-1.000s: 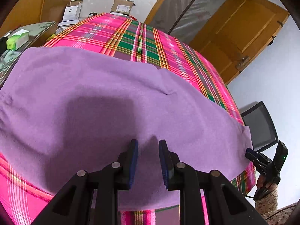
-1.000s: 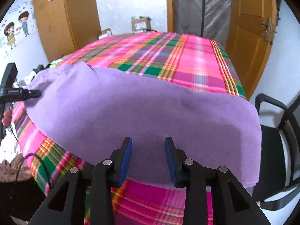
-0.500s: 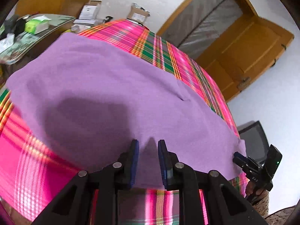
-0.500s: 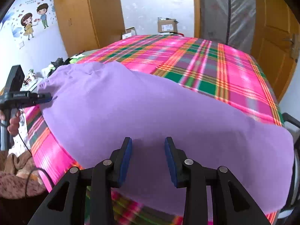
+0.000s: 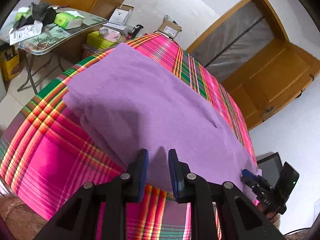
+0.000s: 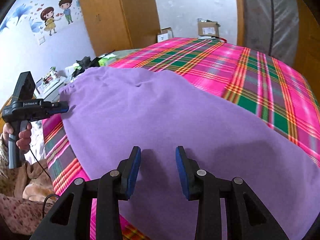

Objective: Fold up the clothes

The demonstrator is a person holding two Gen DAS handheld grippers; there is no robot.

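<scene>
Across the near half of a bed covered by a pink, green and orange plaid sheet (image 6: 250,68) lies a purple fleece garment (image 5: 144,100), spread flat with one small crease near its far edge. At the garment's near left edge the left gripper (image 5: 158,172) points forward and a little downward, its two blue-padded fingers (image 5: 143,172) standing a narrow gap apart with the cloth's edge bulging up between them; whether the pads touch the cloth cannot be told. Further right, the right gripper (image 6: 158,170) is over the garment's near edge, its blue pads wider apart and holding nothing, with purple cloth showing between and beneath them.

Only the right wrist view shows the person's left hand (image 6: 22,138) wrapped around the left tool's grey handle, with that tool's tip at the garment's left edge. That view also shows a cartoon wall sticker (image 6: 56,16) and a wooden wardrobe (image 6: 120,14). Only the left wrist view shows a cluttered folding table (image 5: 50,34) at far left and an open wooden door (image 5: 274,80) at far right.
</scene>
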